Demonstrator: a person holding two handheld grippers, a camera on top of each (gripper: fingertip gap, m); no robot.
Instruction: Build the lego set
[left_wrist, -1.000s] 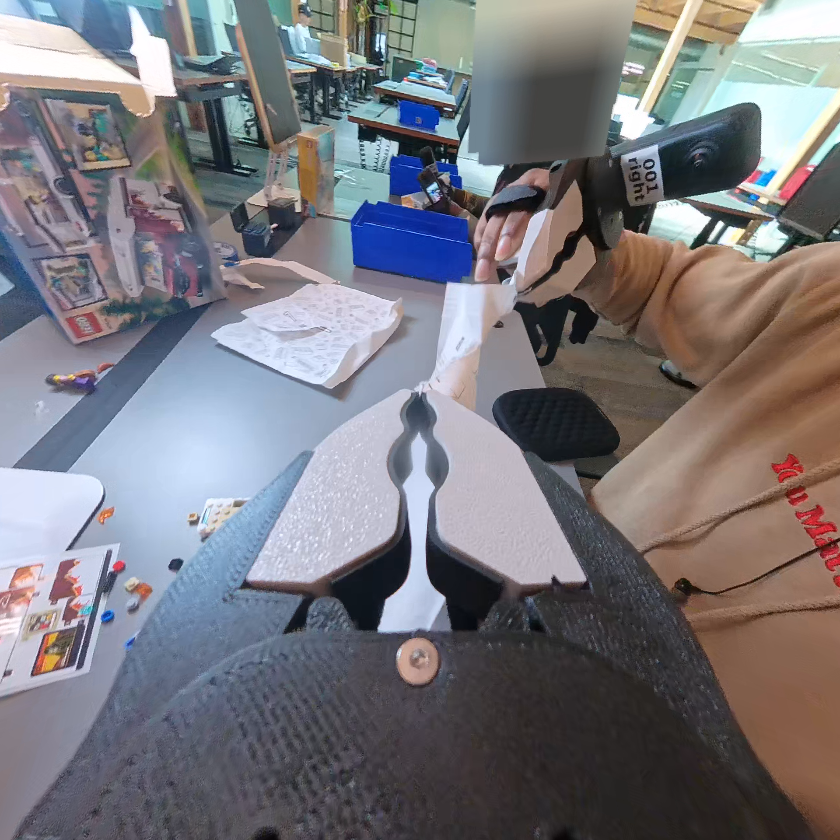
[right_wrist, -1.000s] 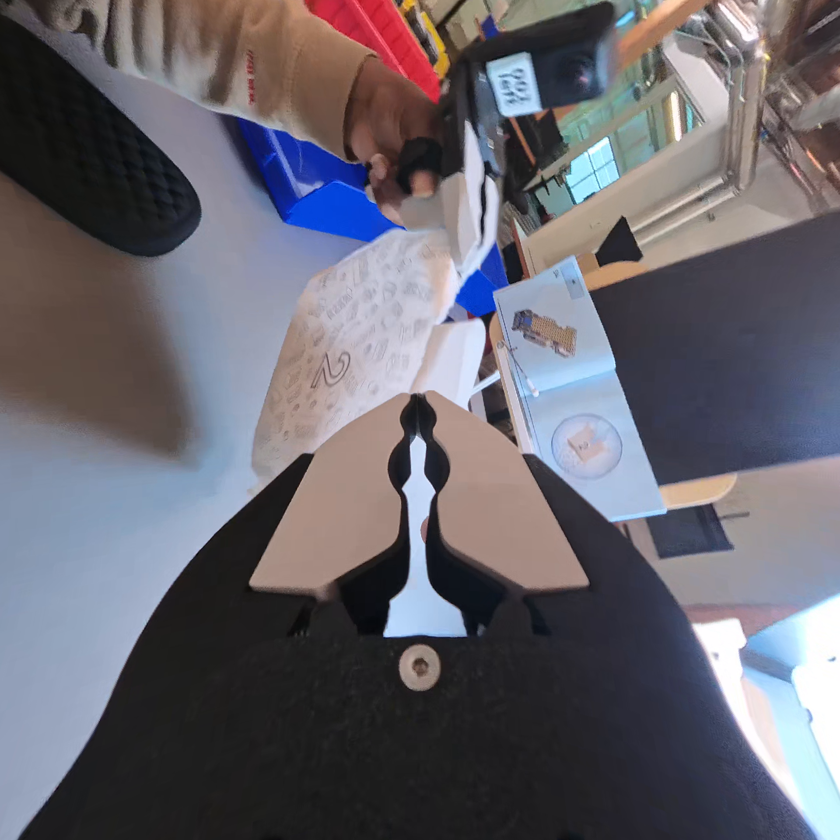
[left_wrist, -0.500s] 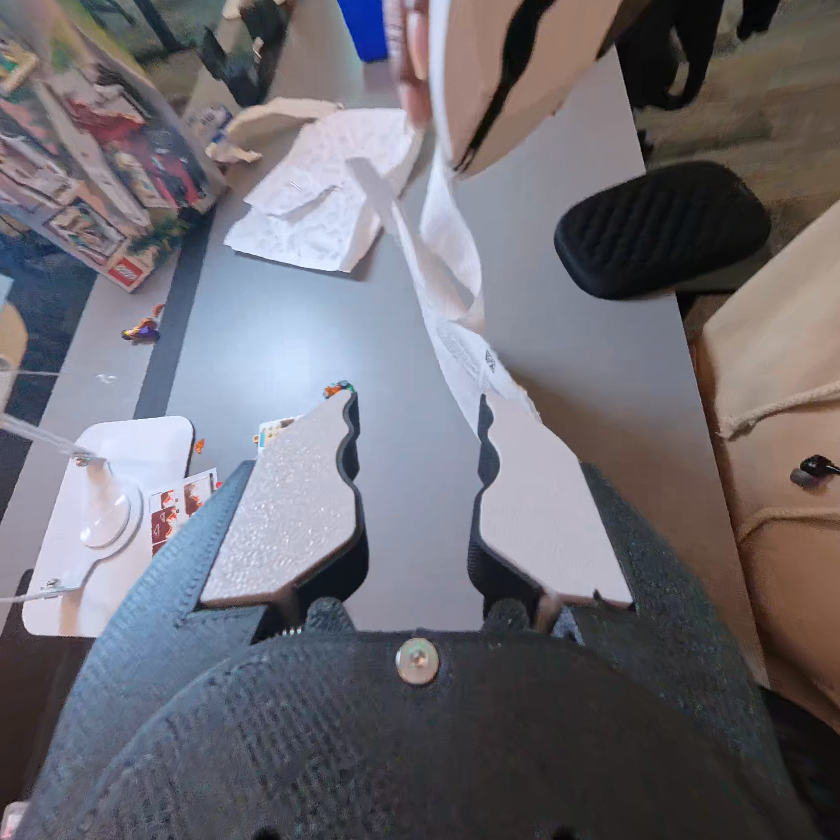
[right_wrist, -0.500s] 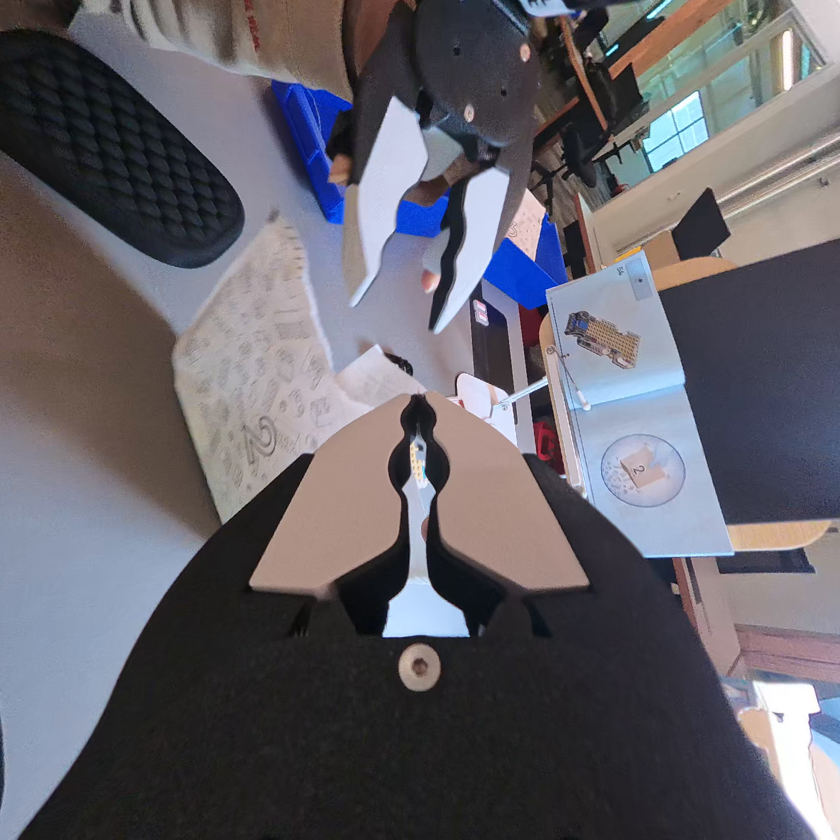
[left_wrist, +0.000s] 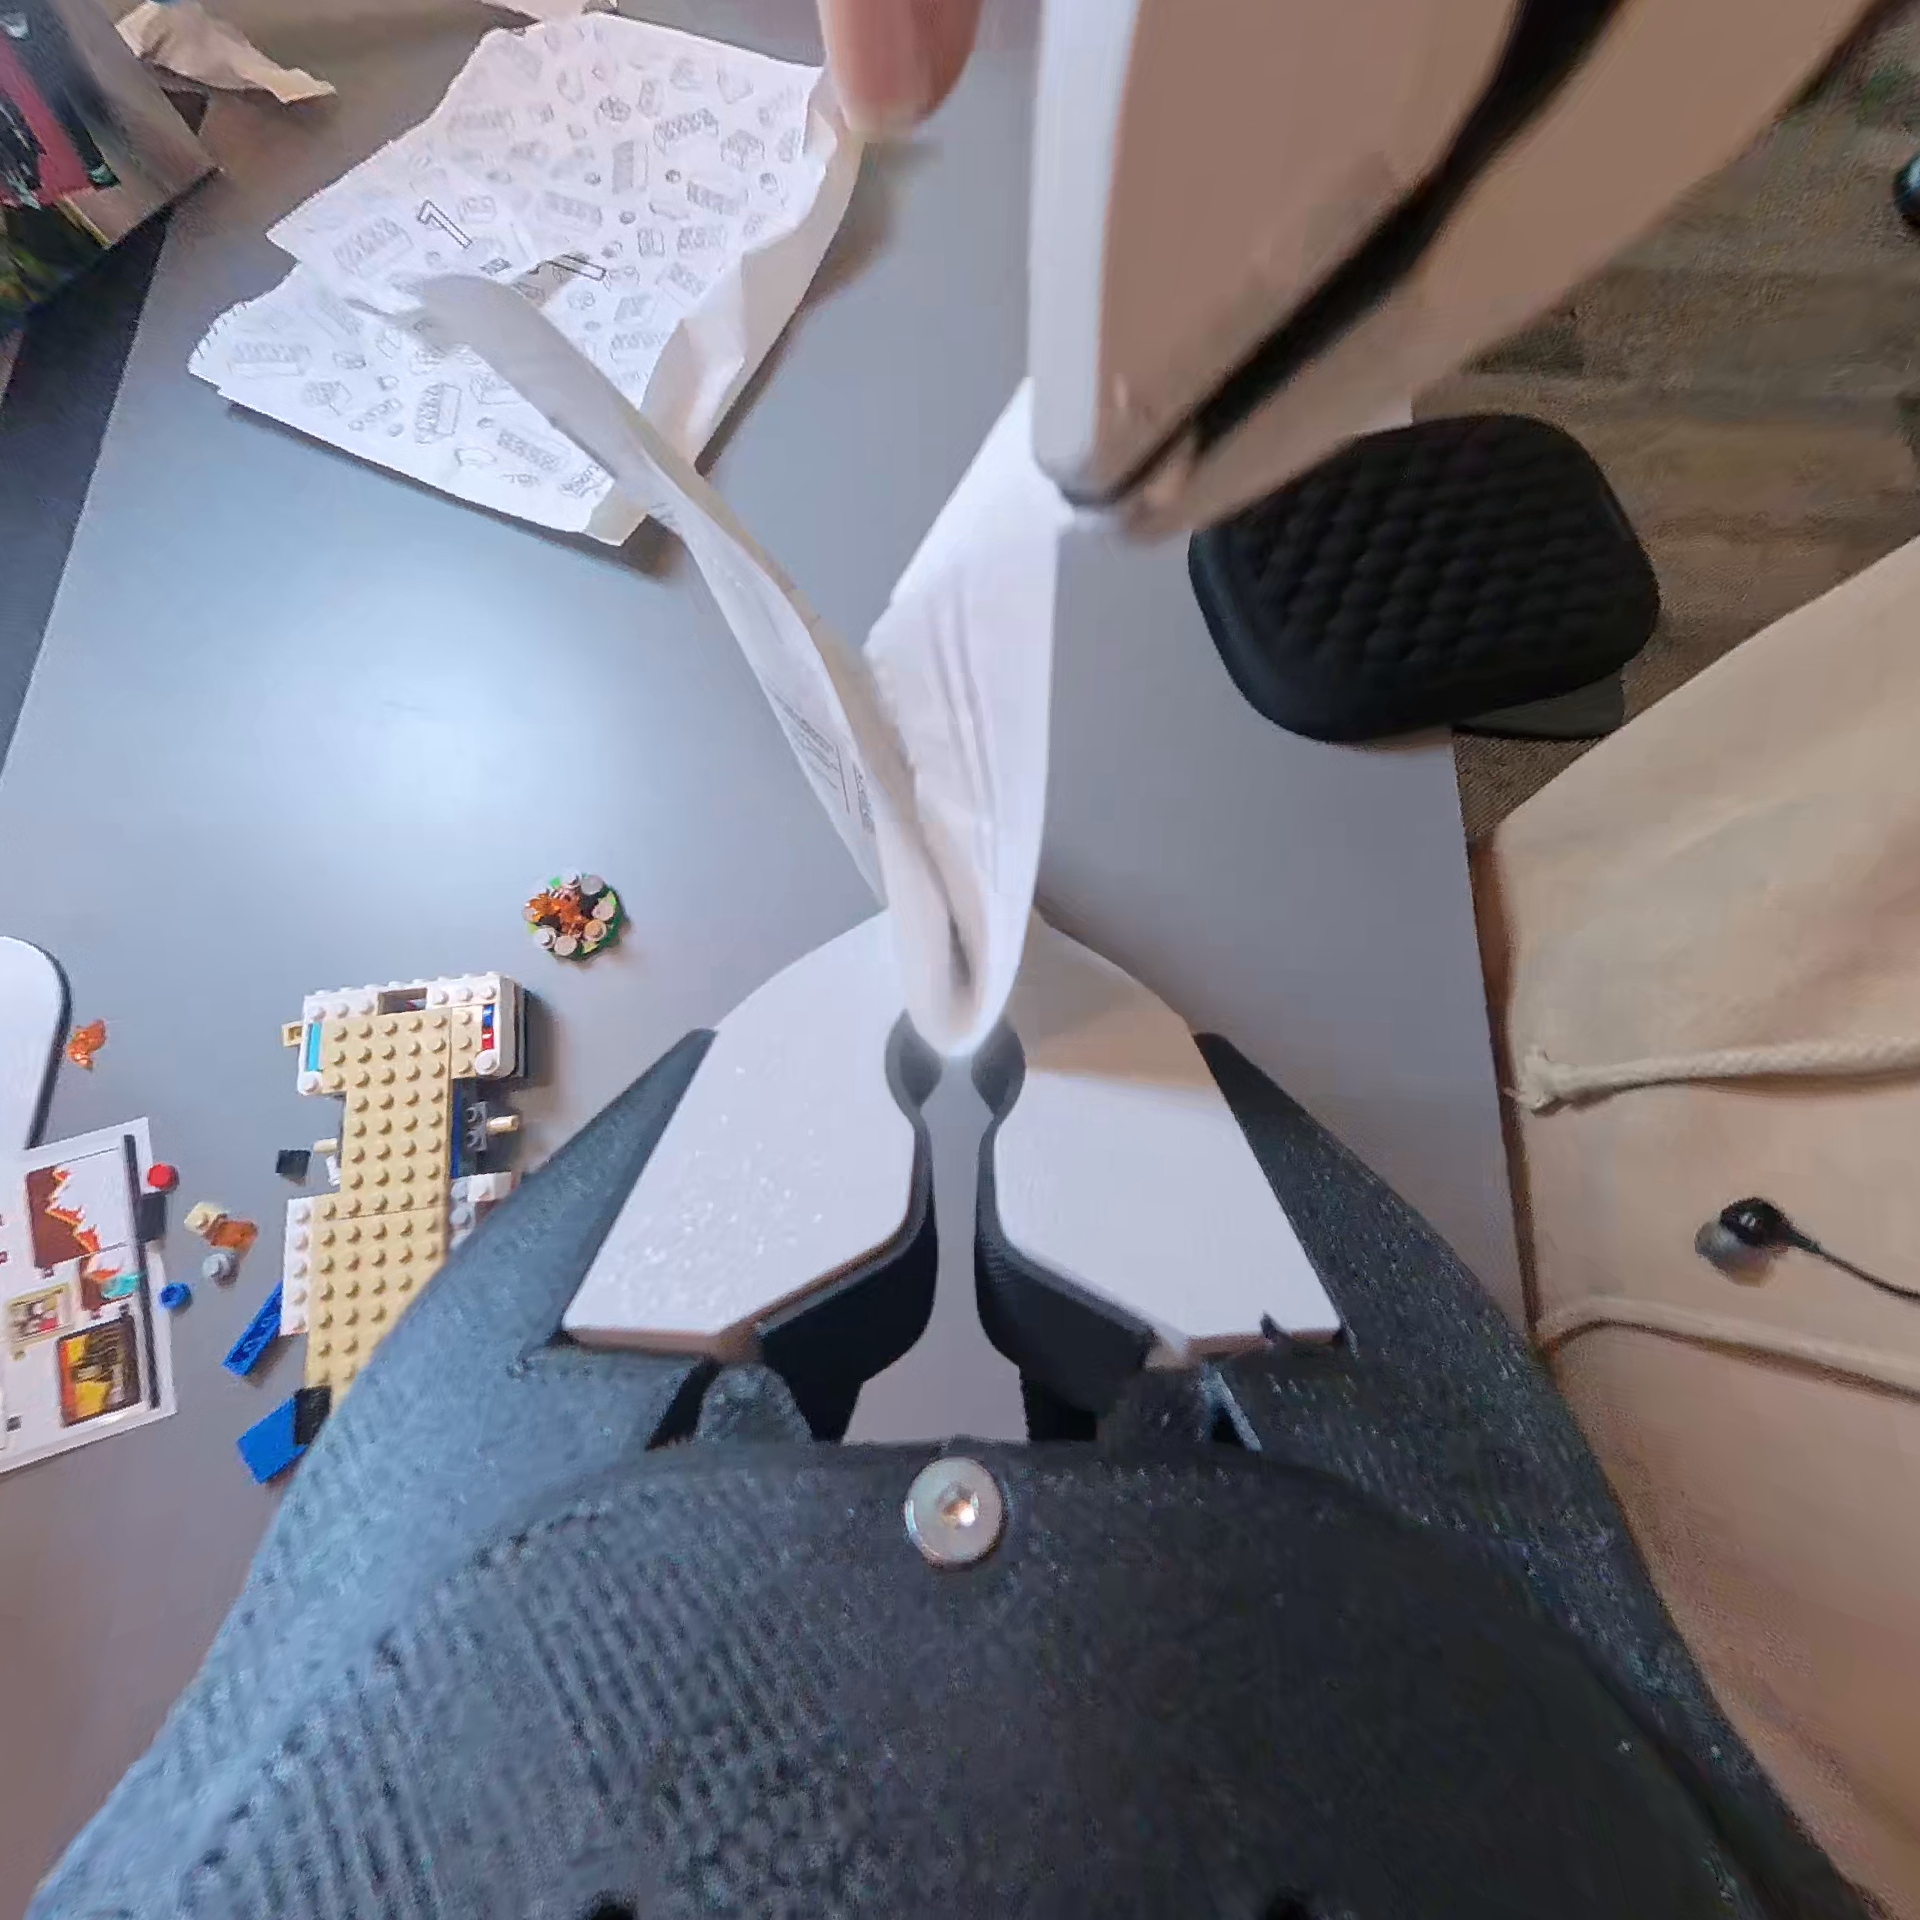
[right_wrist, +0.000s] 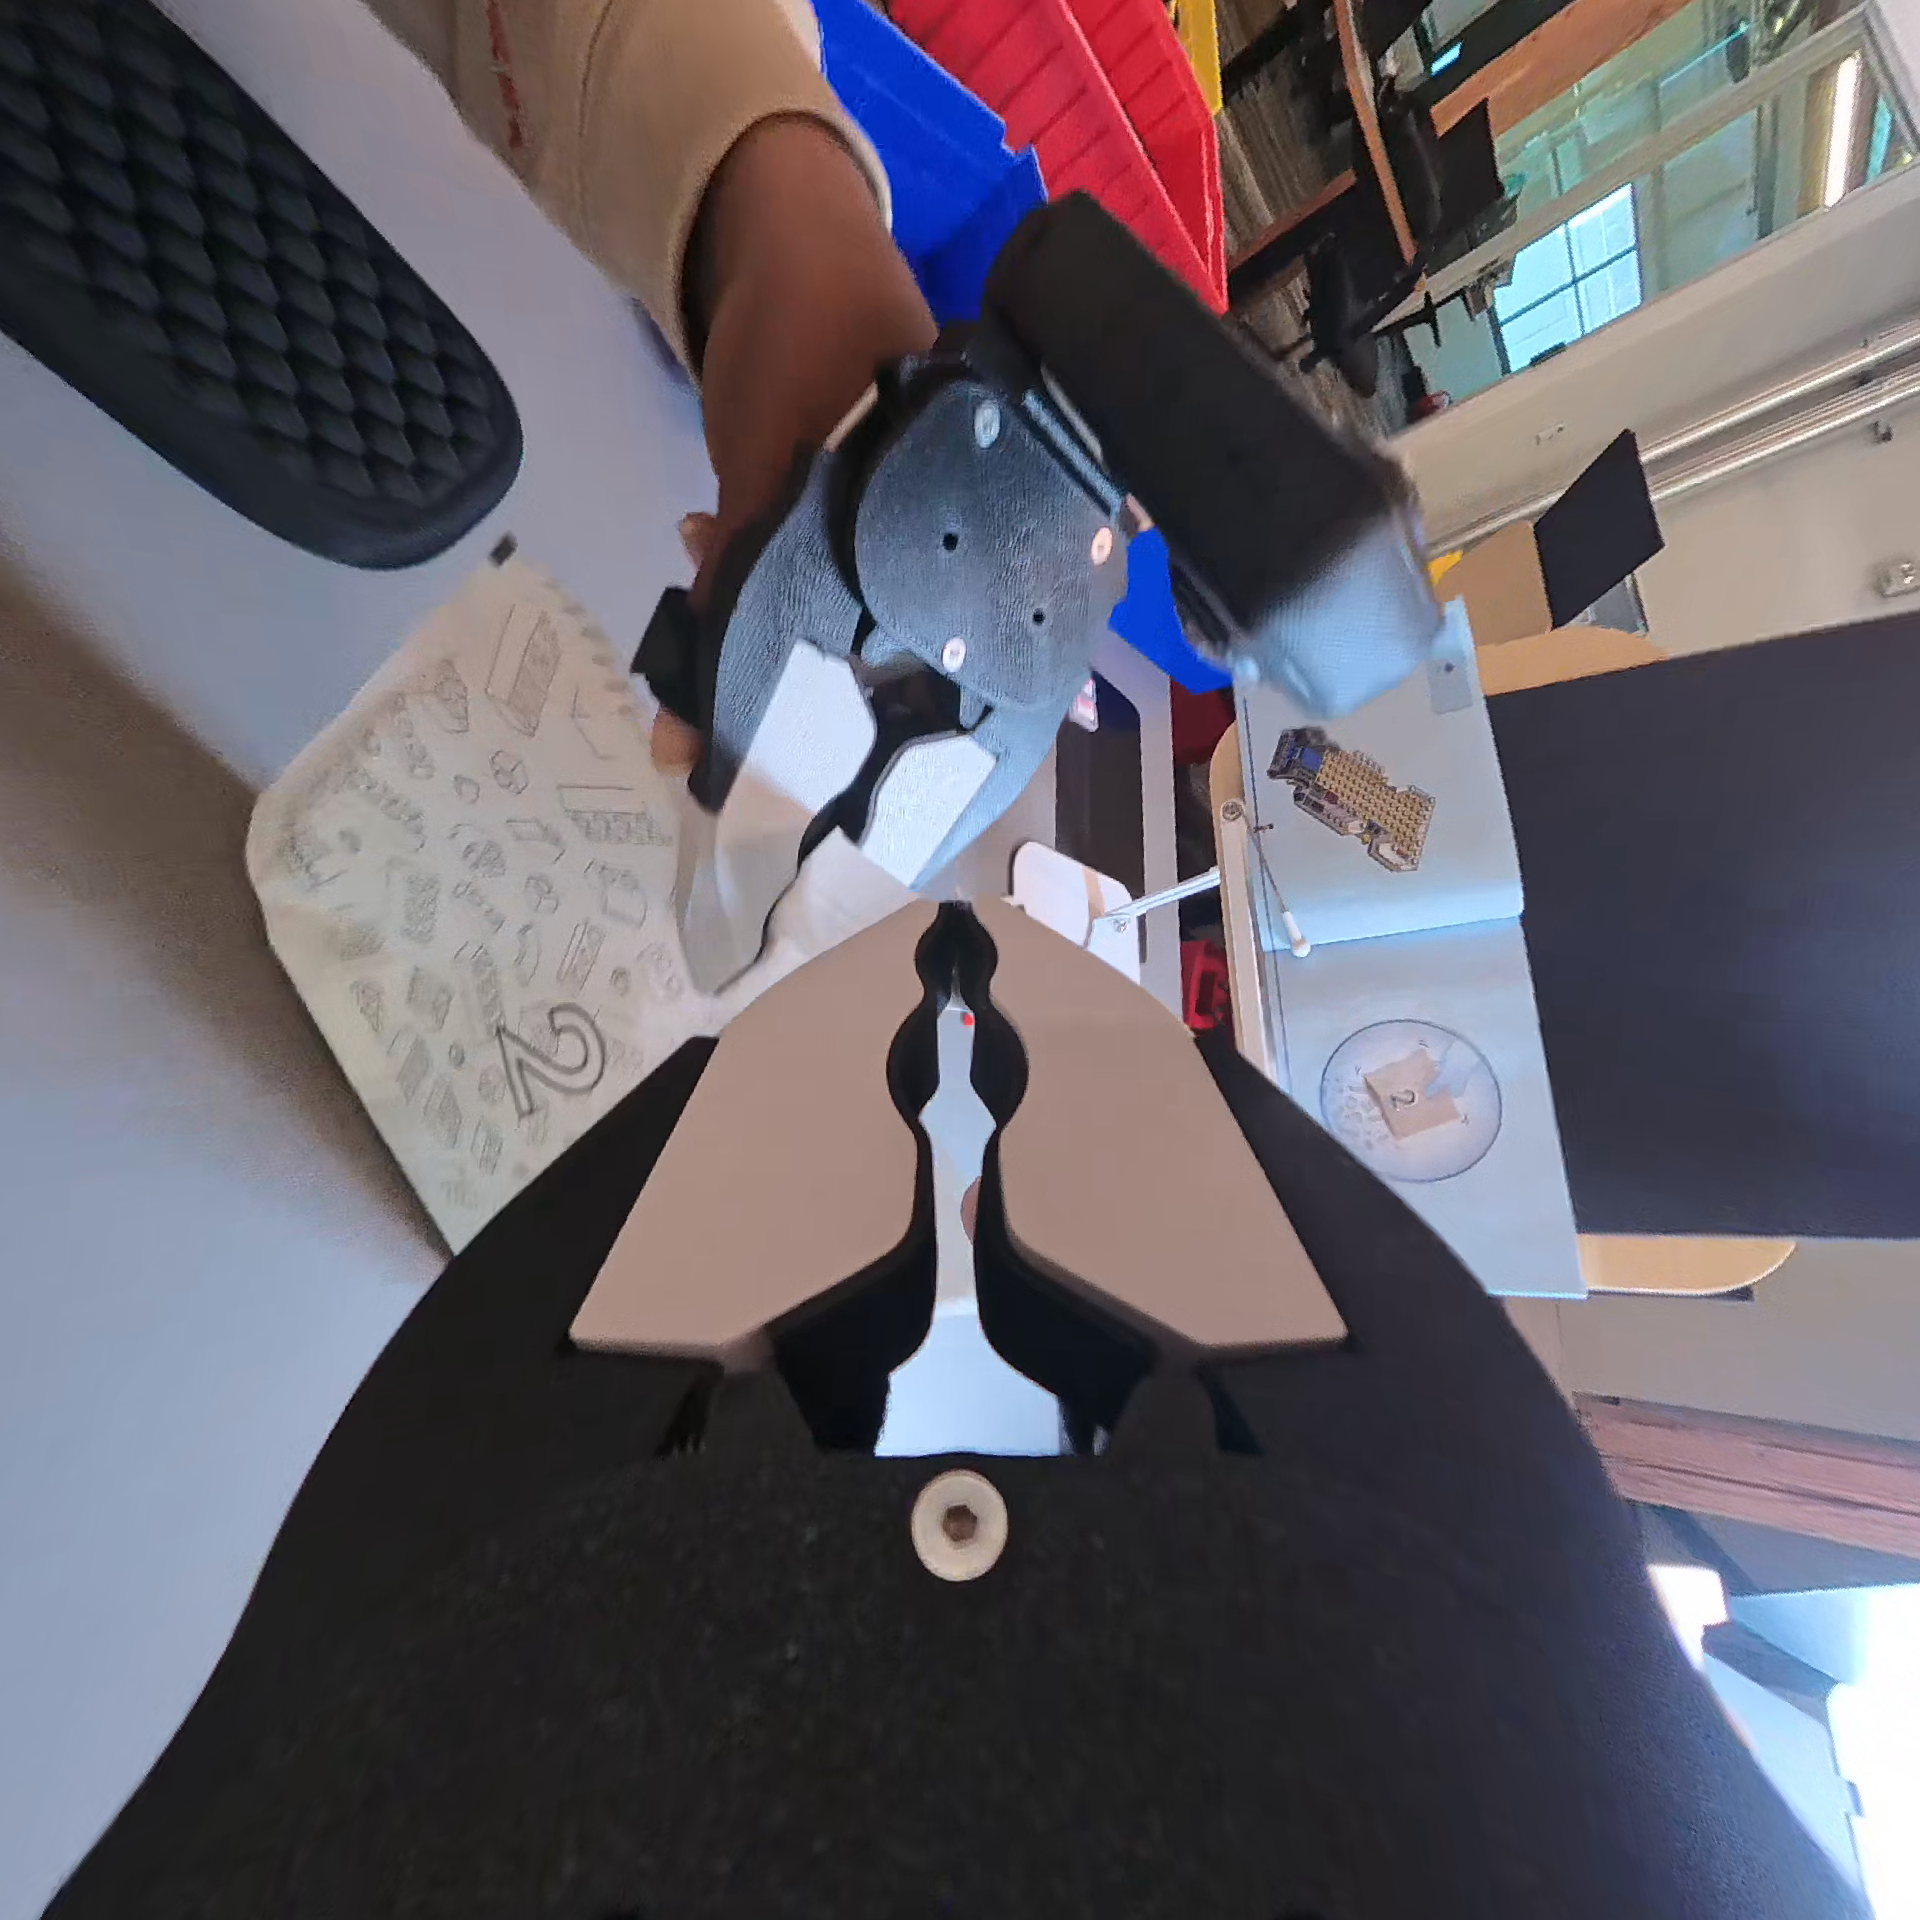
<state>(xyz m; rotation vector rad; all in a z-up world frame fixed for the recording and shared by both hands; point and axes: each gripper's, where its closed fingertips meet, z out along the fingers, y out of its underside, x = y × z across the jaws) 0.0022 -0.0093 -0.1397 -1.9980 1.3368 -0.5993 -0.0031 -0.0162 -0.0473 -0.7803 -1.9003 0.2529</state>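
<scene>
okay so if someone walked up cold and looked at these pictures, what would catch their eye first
A white paper bag stretched in the air between two shut grippers: the left gripper pinches its lower end, the right gripper its upper end. Beneath, on the grey table, lie a tan brick build and a printed paper bag.

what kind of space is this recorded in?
Likely an open office or workshop: a grey desk with toy bricks, stacked blue and red bins, office chairs behind.
</scene>
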